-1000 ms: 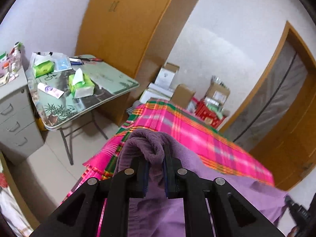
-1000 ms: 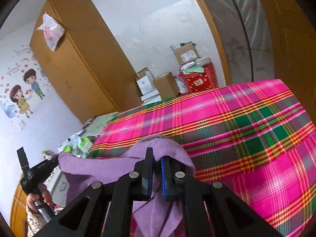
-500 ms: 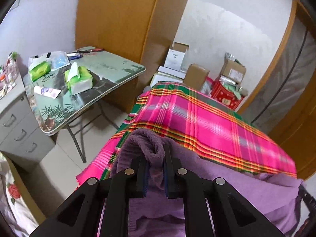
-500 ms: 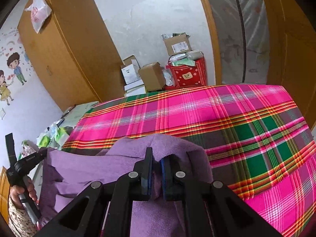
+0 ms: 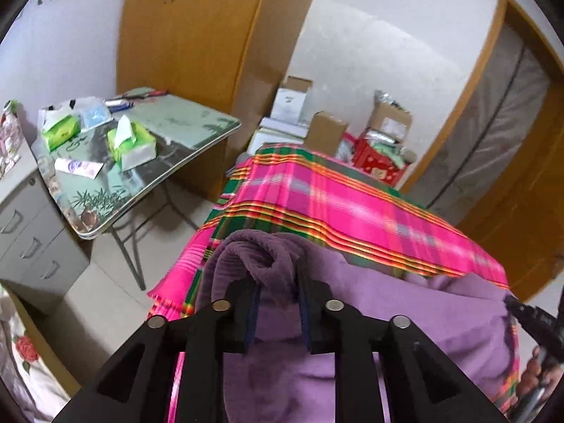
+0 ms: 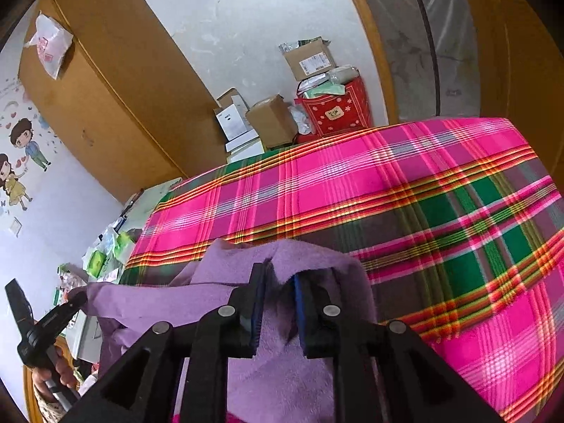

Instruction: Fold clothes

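Plaid-covered table (wooden wardrobe behind)

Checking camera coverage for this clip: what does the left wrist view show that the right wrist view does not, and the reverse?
Only the left wrist view shows the grey drawer cabinet and the top of the folding side table with its green tissue packs.

Only the right wrist view shows the cartoon wall stickers clearly and the white plastic bag on the wardrobe.

Both show the purple fleece garment on the pink plaid bedcover, cloth between each gripper's opening jaws, the wooden wardrobe and the stacked cardboard boxes.
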`<move>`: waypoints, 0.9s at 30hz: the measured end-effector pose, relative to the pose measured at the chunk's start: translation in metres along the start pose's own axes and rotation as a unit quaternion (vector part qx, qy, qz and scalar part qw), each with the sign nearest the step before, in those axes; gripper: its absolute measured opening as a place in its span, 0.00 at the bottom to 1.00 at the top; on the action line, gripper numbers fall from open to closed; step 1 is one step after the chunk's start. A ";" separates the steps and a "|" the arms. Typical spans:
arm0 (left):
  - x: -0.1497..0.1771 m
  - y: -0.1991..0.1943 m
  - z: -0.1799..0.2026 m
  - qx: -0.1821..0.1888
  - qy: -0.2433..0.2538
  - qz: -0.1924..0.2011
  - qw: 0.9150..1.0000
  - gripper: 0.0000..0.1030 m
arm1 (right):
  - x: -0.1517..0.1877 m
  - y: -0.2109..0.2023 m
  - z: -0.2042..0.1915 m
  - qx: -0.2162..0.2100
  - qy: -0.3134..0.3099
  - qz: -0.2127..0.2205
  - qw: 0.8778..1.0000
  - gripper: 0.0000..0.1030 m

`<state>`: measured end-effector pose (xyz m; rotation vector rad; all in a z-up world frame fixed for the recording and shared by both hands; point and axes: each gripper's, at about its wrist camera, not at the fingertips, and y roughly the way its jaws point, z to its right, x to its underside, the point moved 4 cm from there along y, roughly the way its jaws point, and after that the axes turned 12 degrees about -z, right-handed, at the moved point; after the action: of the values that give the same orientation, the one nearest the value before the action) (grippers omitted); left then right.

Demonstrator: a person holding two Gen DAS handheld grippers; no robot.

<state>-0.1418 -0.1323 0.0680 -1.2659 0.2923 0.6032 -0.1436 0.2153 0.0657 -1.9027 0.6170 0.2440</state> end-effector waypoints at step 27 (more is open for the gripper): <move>0.152 -0.002 0.147 0.033 0.250 -0.029 0.967 0.33 | 0.112 -0.028 0.025 0.013 -0.093 0.005 0.996 0.33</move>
<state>-0.0352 0.0469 0.0328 -1.3444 0.6848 0.2122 -0.0316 0.2120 0.0291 -1.8283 0.5016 0.4130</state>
